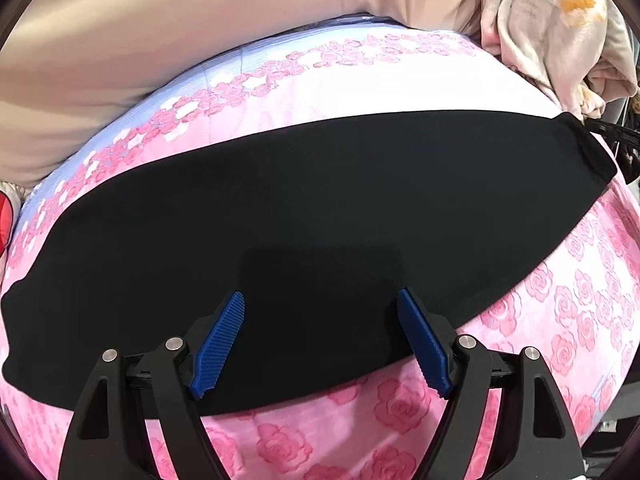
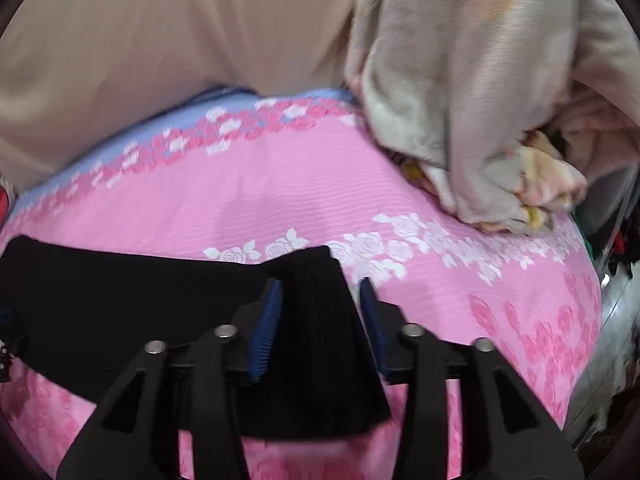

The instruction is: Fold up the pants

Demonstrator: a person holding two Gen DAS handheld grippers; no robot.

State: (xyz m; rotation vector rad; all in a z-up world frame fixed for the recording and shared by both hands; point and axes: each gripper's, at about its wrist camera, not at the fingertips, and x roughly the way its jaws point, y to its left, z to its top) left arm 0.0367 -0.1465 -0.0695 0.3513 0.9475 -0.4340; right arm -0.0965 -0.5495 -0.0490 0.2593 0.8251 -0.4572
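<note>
Black pants (image 1: 304, 208) lie flat as a long band across a pink rose-print bedsheet (image 1: 400, 400). My left gripper (image 1: 320, 300) is open, its blue pads (image 1: 220, 344) hovering over the near edge of the pants around the middle. In the right wrist view the pants (image 2: 120, 312) run off to the left, and their ribbed end (image 2: 320, 320) lies between the pads of my right gripper (image 2: 320, 284). The right jaws stand open on either side of that ribbed end, not closed on it.
A beige pillow or quilt (image 1: 200, 32) lies along the far side of the bed. A crumpled floral blanket (image 2: 480, 100) sits at the far right, also in the left wrist view (image 1: 552, 32). The bed's right edge (image 2: 592, 320) drops to clutter.
</note>
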